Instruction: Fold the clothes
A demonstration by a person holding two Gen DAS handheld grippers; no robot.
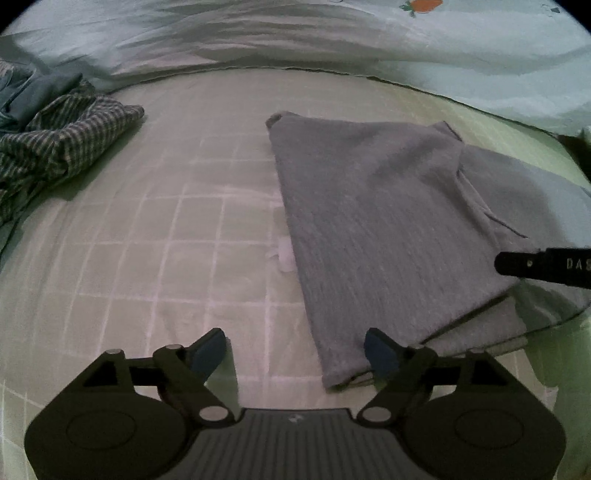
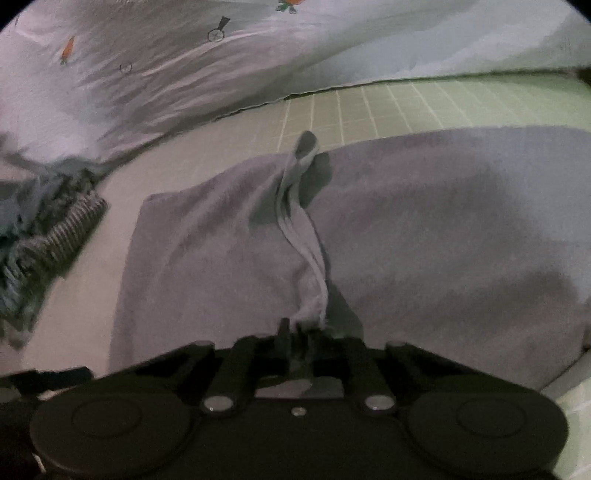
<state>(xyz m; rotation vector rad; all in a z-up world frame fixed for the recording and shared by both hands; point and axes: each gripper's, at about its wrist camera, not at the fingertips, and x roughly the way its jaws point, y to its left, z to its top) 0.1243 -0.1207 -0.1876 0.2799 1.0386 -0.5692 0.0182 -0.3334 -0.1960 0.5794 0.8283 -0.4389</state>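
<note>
A grey garment [image 1: 384,221] lies partly folded on the green checked bedsheet [image 1: 147,240]. My left gripper [image 1: 295,352] is open just above the sheet, its right blue pad at the garment's near corner, nothing between the fingers. In the right wrist view my right gripper [image 2: 299,332] is shut on a pinched ridge of the grey garment [image 2: 424,229], and a twisted fold of cloth rises from the jaws toward the far edge. A black part of the right gripper [image 1: 543,267] shows at the right edge of the left wrist view.
A crumpled checked shirt [image 1: 62,147] with blue cloth sits at the left of the bed, also seen as the checked shirt [image 2: 55,229]. A pale printed duvet [image 1: 295,33] is bunched along the far side. Bare bedsheet [image 2: 388,107] lies beyond the garment.
</note>
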